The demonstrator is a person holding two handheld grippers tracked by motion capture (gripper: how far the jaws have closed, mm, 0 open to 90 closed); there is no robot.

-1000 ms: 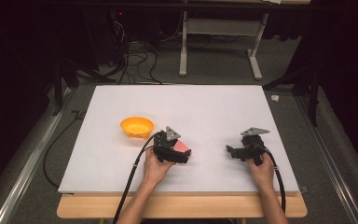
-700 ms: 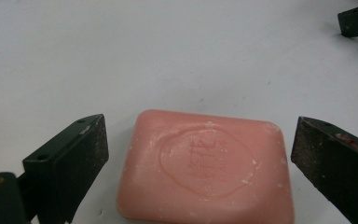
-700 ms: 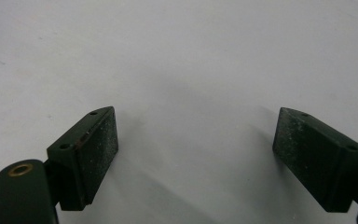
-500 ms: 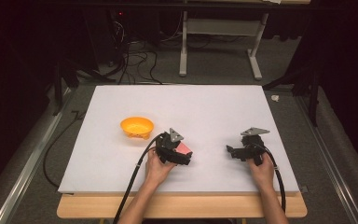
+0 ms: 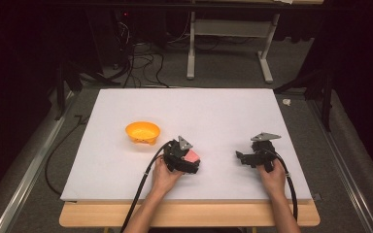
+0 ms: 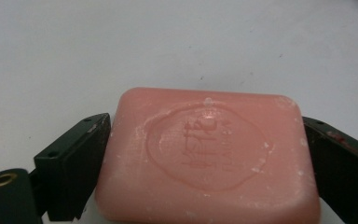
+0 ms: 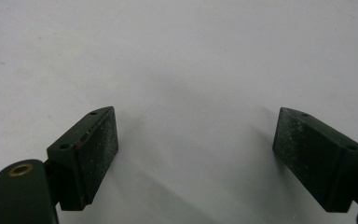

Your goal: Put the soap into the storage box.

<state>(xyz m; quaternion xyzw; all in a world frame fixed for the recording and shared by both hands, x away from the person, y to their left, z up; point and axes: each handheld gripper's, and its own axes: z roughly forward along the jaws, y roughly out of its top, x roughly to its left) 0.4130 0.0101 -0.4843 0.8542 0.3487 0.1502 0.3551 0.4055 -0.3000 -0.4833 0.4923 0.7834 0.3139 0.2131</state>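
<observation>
Bench: white board (image 5: 213, 116) laid over a wooden table, the wood showing as a strip along the near edge.

Left claw (image 5: 190, 162): held in the person's left hand (image 5: 162, 174), low on the board close to the near edge, a little left of the middle. A pink soap bar (image 6: 207, 156) lies flat on the board between its jaws. In the left gripper view both black jaws sit right against the short ends of the bar, no gap to be seen on either side; the jaws have just been closing, and they now grip the soap. The bar carries a stamped oval seal with raised lettering on its top face, and pale flecks along its edges. From above the soap (image 5: 191, 156) shows as a pink patch at the claw's tip.

Right claw (image 5: 245, 159): held in the right hand (image 5: 272, 177), near the near edge towards the right side of the board, well apart from the left claw. Its jaws stand wide apart (image 7: 196, 149) with bare white board between them; nothing held.

Orange bowl (image 5: 143, 132): upright on the board, left of the middle, just behind and to the left of the left claw, not touching it.

Black cables trail from both claws over the near edge.
</observation>
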